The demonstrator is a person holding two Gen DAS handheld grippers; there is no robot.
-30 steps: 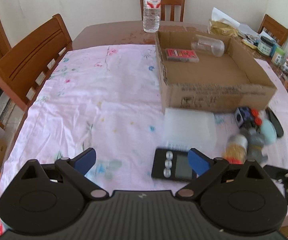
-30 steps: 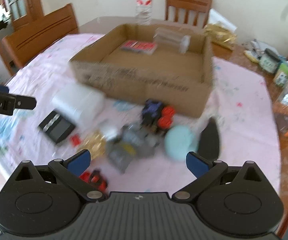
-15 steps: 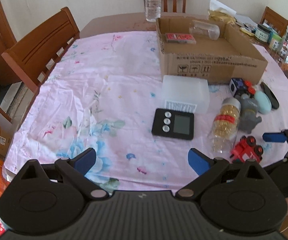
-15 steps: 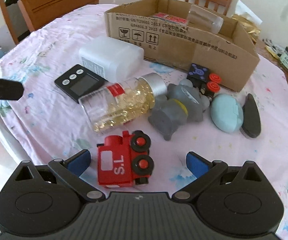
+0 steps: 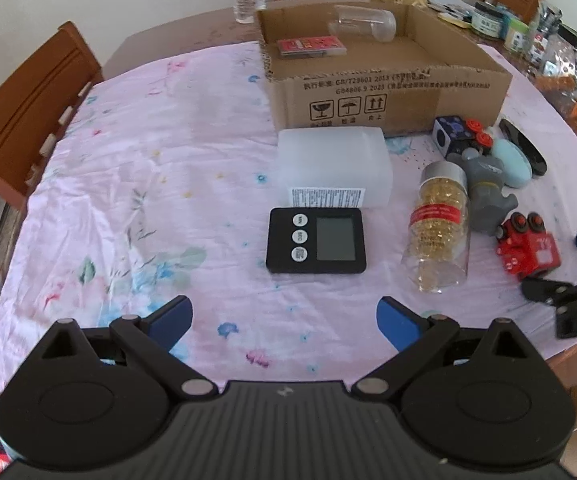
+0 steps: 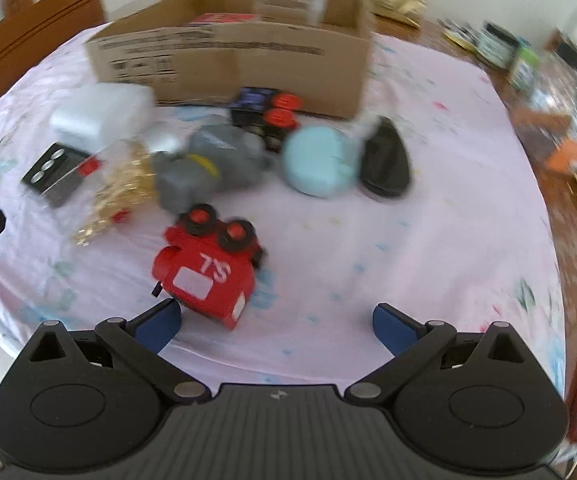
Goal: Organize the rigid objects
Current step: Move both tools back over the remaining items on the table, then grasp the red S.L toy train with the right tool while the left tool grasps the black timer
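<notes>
Both the left gripper (image 5: 284, 316) and right gripper (image 6: 276, 322) hang spread and empty above the tablecloth's (image 5: 168, 168) near edge; the red toy train (image 6: 208, 268) lies just ahead of the right gripper's left finger.

Bright, even daylight, shadows soft and faint. Left wrist view sharp; mild washed-out haze on pink tablecloth (image 5: 148, 184). Right wrist view motion-blurred throughout, cardboard box (image 6: 248, 68) text smeared. Both show strong fisheye bending, dark vignette at corners.
</notes>
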